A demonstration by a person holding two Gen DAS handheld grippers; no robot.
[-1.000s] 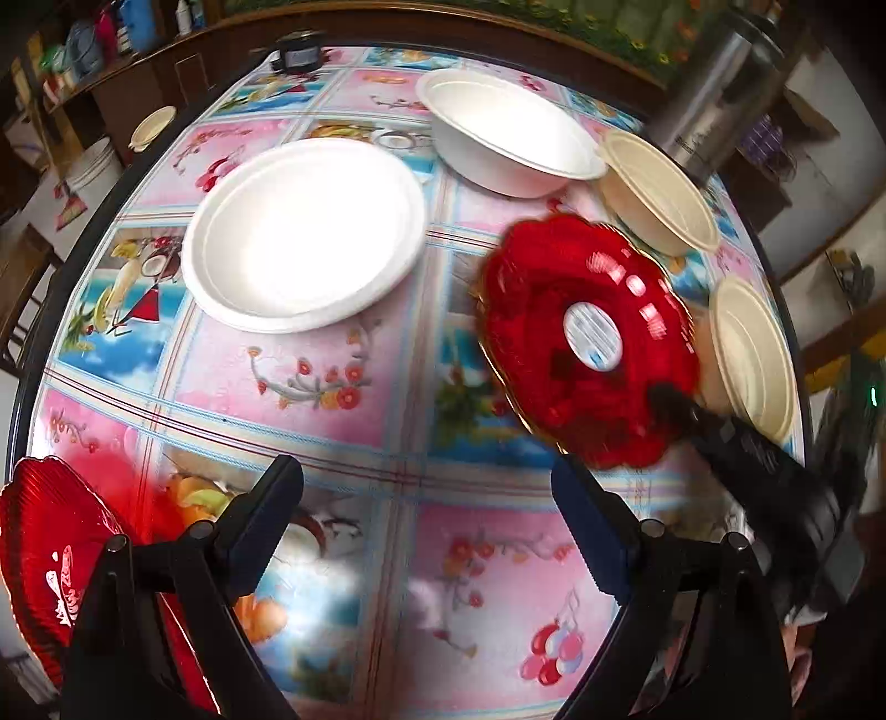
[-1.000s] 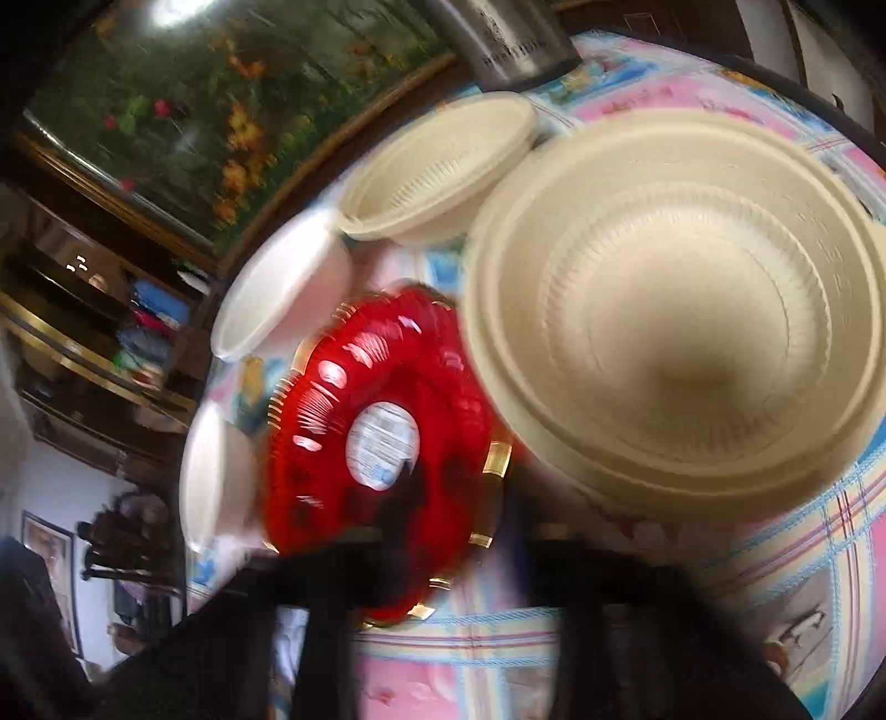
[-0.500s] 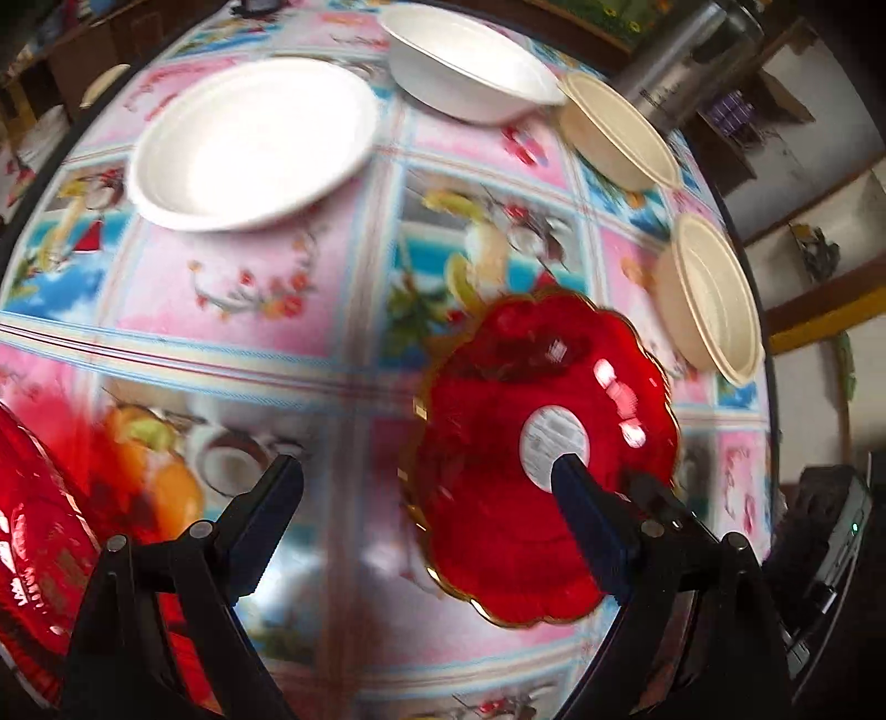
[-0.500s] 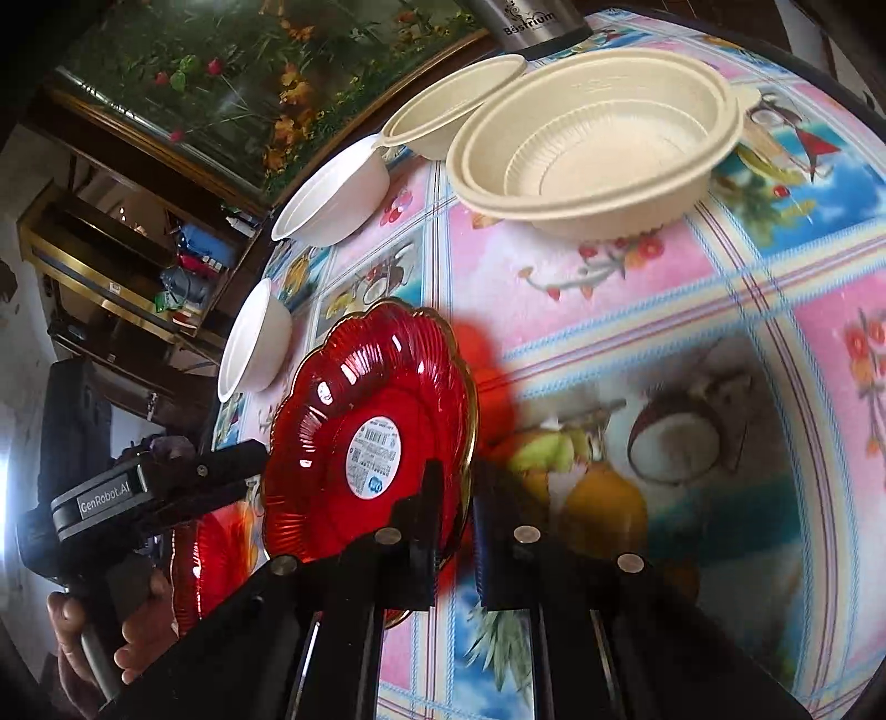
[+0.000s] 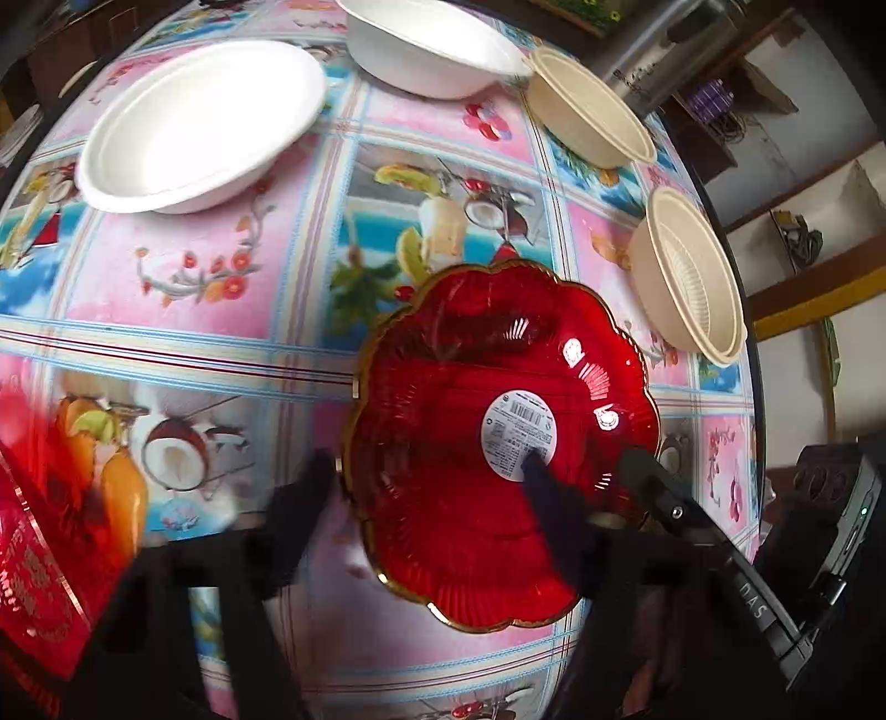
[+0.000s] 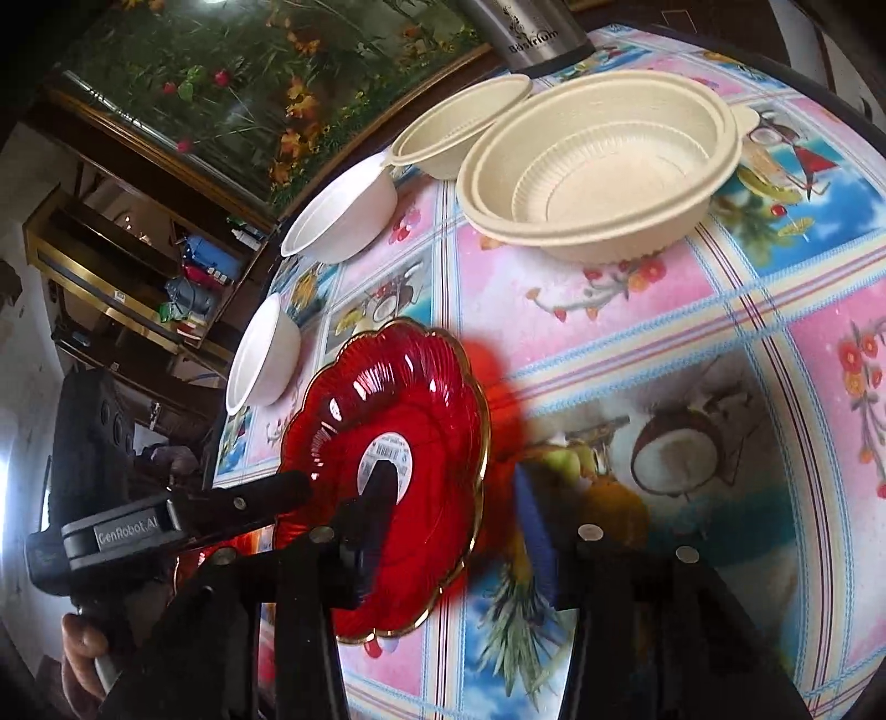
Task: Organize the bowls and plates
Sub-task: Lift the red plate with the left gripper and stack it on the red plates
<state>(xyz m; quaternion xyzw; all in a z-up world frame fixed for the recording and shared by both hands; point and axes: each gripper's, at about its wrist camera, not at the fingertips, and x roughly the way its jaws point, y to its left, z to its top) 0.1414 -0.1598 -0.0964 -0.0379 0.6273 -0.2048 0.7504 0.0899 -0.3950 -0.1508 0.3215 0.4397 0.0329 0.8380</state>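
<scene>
The red plate, carried in a second ago, is now being handed over above the desk. The right gripper fingers are opening off its rim, while the left gripper fingers are closing around it, not yet clenched.

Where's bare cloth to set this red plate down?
Bare cloth lies between the white plate, the red plate and the red item at the left edge. Crowded: the far side and right rim, with the white bowl and beige bowls.
</scene>
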